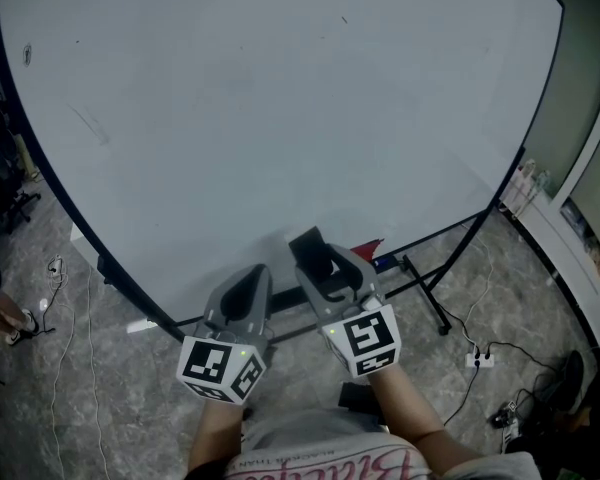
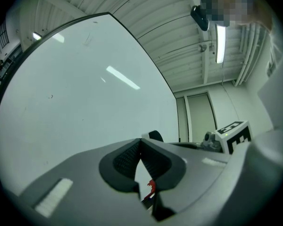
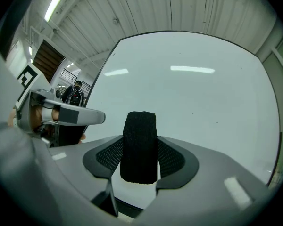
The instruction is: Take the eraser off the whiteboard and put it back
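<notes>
right tool [image 1: 318, 260] [image 3: 139, 160]: jaws closed on a black felt-covered eraser block [image 1: 309, 242] [image 3: 139, 145]. the block stands upright between the two ribbed dark pads [image 3: 175, 160], pressed from both sides, its upper part rising above the jaw tips.

eraser position: in the right tool, in front of the lower part of the large white whiteboard with a black frame [image 1: 280, 118] [image 3: 203, 102] [image 2: 75, 102]. in the head view its top overlaps the board's bottom edge. cannot tell whether the felt touches the board surface.

left tool [image 1: 248, 286] [image 2: 140, 149]: jaws narrow, pad tips meeting, nothing between them. it sits just beside the right tool, to its left, both at a similar height below the board's lower edge. the marker cubes [image 1: 220, 366] of both tools face the head camera.

board surface: mostly blank, a few faint smudges and small dark specks; ceiling lights reflect in it in both gripper views.

surroundings: black metal board stand [image 1: 425, 290] on a grey mottled floor [image 1: 100, 388]; a small red and blue item [image 1: 372, 250] at the board's bottom rail, just right of the right tool; white power strip with cables [image 1: 477, 359] on the floor to the right. a person in dark clothes [image 3: 75, 94] stands far off at the left of the right gripper view.
</notes>
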`<act>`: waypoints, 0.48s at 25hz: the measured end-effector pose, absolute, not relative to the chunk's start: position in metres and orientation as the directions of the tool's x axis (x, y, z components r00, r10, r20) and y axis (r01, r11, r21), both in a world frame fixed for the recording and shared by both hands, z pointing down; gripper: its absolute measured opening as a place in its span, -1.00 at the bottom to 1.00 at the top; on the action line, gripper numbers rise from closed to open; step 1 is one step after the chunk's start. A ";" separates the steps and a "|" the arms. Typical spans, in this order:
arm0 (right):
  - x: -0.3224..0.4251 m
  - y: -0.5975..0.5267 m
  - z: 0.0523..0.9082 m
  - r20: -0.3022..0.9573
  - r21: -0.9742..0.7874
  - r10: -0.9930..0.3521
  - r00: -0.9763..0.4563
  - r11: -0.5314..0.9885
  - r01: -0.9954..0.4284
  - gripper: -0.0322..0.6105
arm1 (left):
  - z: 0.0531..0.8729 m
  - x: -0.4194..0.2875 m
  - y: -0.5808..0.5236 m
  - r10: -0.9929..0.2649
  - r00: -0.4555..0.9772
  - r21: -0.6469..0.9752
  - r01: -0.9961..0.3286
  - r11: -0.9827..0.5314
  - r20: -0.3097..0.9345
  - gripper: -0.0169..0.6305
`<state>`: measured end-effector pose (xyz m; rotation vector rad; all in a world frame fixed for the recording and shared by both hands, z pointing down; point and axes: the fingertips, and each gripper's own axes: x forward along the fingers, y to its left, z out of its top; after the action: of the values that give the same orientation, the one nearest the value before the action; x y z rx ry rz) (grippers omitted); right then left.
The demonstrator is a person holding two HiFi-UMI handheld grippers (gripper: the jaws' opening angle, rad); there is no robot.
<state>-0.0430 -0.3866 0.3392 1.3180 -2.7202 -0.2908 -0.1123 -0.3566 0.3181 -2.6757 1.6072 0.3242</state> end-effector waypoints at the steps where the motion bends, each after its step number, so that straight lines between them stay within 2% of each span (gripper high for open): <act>1: -0.043 -0.391 0.337 0.005 0.218 -0.790 -0.613 0.599 -0.770 -0.22 | 0.319 -0.113 -0.357 -0.874 0.453 0.102 -0.874 -0.474 -0.177 -0.95; 12: -0.051 -0.438 0.292 -0.085 0.236 -0.838 -0.538 0.508 -0.828 -0.21 | 0.317 -0.123 -0.360 -0.886 0.425 0.103 -0.888 -0.448 -0.182 -0.95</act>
<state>-0.0509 -0.4377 0.2915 1.4890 -2.6925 -0.3877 -0.1226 -0.3603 0.3174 -2.6446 1.6464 0.3290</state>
